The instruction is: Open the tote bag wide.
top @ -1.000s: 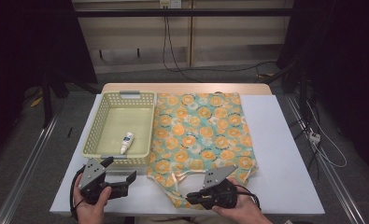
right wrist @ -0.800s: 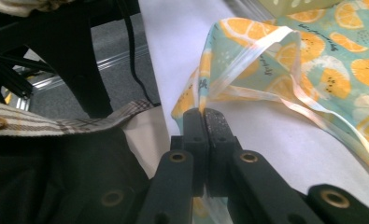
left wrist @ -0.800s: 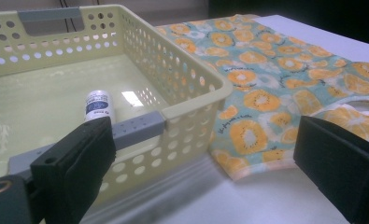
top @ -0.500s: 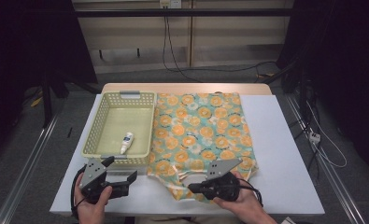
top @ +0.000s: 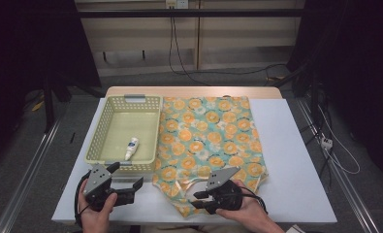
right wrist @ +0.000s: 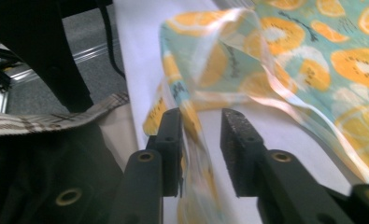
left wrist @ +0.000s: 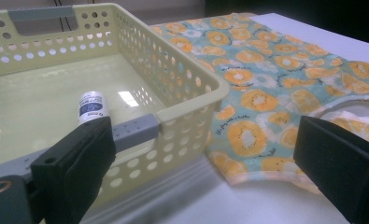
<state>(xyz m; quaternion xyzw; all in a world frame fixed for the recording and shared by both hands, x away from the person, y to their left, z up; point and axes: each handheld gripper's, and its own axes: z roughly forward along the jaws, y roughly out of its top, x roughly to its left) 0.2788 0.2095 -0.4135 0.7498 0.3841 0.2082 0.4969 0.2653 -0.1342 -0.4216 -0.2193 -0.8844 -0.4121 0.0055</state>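
Note:
A cloth (top: 208, 131) printed with orange slices on teal lies spread on the white table (top: 295, 160). My right gripper (top: 198, 200) lies level at its near hem, pointing left. In the right gripper view its jaws have just been opening, and a thin fold of the hem (right wrist: 191, 116) hangs between them, against one pad only, so my right gripper (right wrist: 201, 130) is open. My left gripper (top: 128, 174) stands open at the near right corner of the pale yellow basket (top: 94, 145). A small white tube (top: 131, 148) lies inside the basket (left wrist: 187, 79), and the tube (left wrist: 92, 105) shows past the left jaw.
The basket sits left of the cloth, almost touching it. Bare white table runs right of the cloth up to its edge (top: 325, 194). A plaid sleeve (right wrist: 46, 116) and dark clothing are close behind the right gripper. Cables (top: 334, 145) trail on the floor at the right.
The right gripper's jaws have parted, and the hem they pinched now hangs loose between them. The near hem shifted slightly. The left gripper has kept still.

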